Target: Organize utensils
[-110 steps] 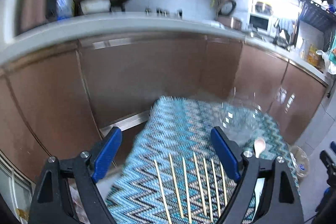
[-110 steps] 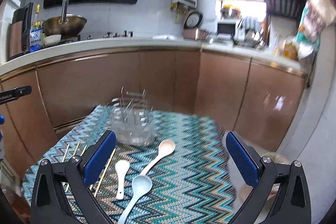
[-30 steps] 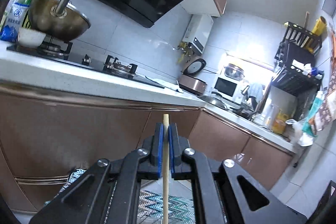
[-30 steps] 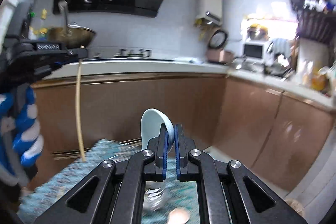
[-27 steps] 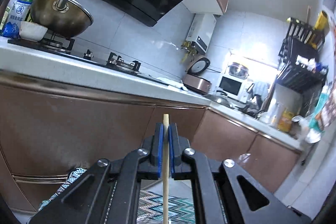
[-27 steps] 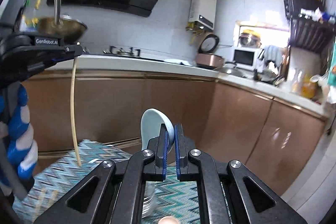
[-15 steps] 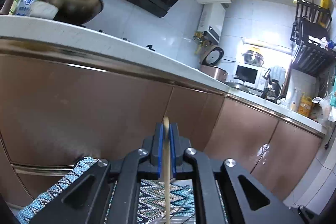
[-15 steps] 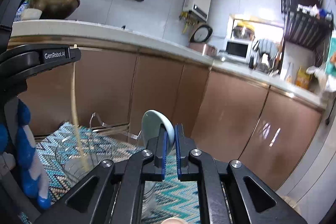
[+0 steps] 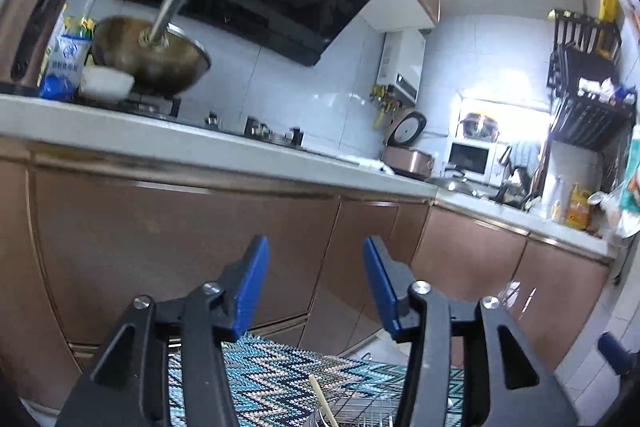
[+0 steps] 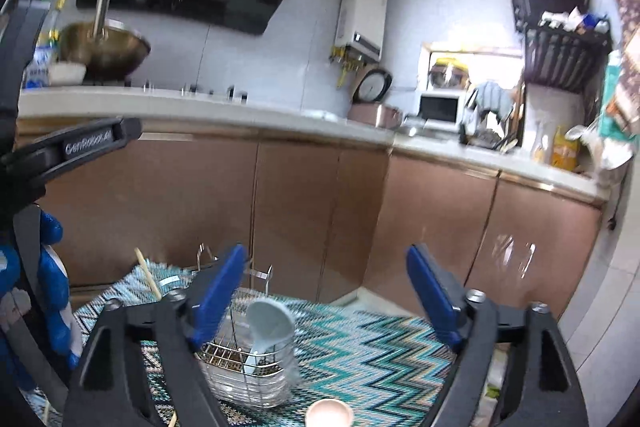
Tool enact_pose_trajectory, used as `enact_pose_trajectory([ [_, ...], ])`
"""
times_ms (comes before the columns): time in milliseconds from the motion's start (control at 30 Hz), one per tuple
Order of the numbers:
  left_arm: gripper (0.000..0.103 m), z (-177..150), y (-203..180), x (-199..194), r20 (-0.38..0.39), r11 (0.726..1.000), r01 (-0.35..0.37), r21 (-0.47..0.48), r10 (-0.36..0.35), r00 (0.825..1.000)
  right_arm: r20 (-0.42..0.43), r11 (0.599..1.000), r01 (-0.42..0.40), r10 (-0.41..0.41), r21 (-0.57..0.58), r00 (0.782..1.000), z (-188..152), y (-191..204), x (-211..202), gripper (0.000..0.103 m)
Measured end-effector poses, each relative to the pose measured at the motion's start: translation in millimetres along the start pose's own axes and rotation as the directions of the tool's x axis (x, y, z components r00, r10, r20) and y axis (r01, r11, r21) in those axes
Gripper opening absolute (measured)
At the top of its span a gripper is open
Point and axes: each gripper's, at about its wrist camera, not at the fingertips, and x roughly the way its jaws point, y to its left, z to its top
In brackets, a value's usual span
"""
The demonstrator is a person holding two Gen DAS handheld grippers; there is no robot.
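My left gripper [image 9: 316, 283] has its jaws opening, with nothing between the blue pads. Below it a wooden chopstick [image 9: 322, 401] stands loose in the wire utensil holder [image 9: 372, 415]. My right gripper [image 10: 324, 295] is also opening, its jaws wide and holding nothing. Under it a pale blue spoon [image 10: 268, 323] leans bowl-up in the utensil holder [image 10: 236, 359]. The chopstick [image 10: 148, 275] pokes up at a slant behind the right gripper's left finger. The left gripper's black body [image 10: 96, 143] and a blue-gloved hand [image 10: 52, 267] fill the left edge of the right wrist view.
The holder sits on a blue zigzag cloth [image 10: 380, 355]. A pink spoon [image 10: 330, 413] lies on the cloth near the front edge. Brown cabinet doors [image 10: 312, 211] and a white counter with a wok [image 9: 156, 59] stand behind.
Both grippers went from shut to open. The chopstick left the left jaws and the blue spoon left the right jaws; both now rest in the holder. Both hands dropped lower.
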Motion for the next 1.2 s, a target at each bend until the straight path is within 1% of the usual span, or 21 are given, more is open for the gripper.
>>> enact_pose_trajectory([
  [67,0.048,14,4,-15,0.003,1.000,0.009,-0.007,-0.009,1.000,0.035,1.000,0.000,0.000,0.020,0.999,12,-9,-23,0.103],
  [200,0.048,44,12,-59,0.016,1.000,0.015,0.015,-0.015,1.000,0.089,0.998,0.000,-0.005,0.061,0.996,37,-26,-76,0.103],
  [300,0.049,60,16,-87,0.018,0.999,0.023,0.034,-0.024,1.000,0.112,0.998,0.010,-0.018,0.067,0.994,54,-35,-111,0.103],
  [333,0.050,65,18,-99,0.022,0.999,0.025,0.045,-0.026,0.999,0.117,0.997,0.014,-0.022,0.069,0.993,56,-37,-120,0.103],
  [367,0.057,69,19,-110,0.027,0.998,0.025,0.056,-0.026,0.999,0.127,0.997,0.018,-0.027,0.075,0.992,61,-40,-133,0.103],
  [400,0.061,74,21,-124,0.034,0.997,0.026,0.068,-0.028,0.999,0.135,0.997,0.021,-0.031,0.079,0.990,64,-43,-143,0.103],
  [567,0.068,91,31,-178,0.044,0.994,0.045,0.096,-0.050,0.998,0.194,0.994,0.043,-0.062,0.099,0.979,76,-57,-202,0.103],
  [700,0.068,102,44,-210,0.023,0.993,0.064,0.095,-0.067,0.998,0.243,0.992,0.027,-0.057,0.126,0.968,80,-66,-239,0.103],
  [833,0.068,104,60,-221,-0.035,0.995,0.078,0.069,-0.075,0.997,0.267,0.990,0.006,-0.043,0.139,0.963,81,-72,-260,0.103],
  [967,0.068,96,75,-220,-0.114,0.995,0.093,0.039,-0.088,0.990,0.240,0.987,-0.032,-0.006,0.155,0.971,77,-73,-264,0.103],
  [1067,0.068,83,81,-208,-0.192,0.994,0.106,0.032,-0.098,0.976,0.184,0.986,-0.052,0.022,0.161,0.983,70,-70,-254,0.103],
  [1200,0.068,57,89,-179,-0.308,0.992,0.126,0.010,-0.117,0.944,0.085,0.976,-0.096,0.081,0.195,0.993,53,-71,-226,0.103],
])
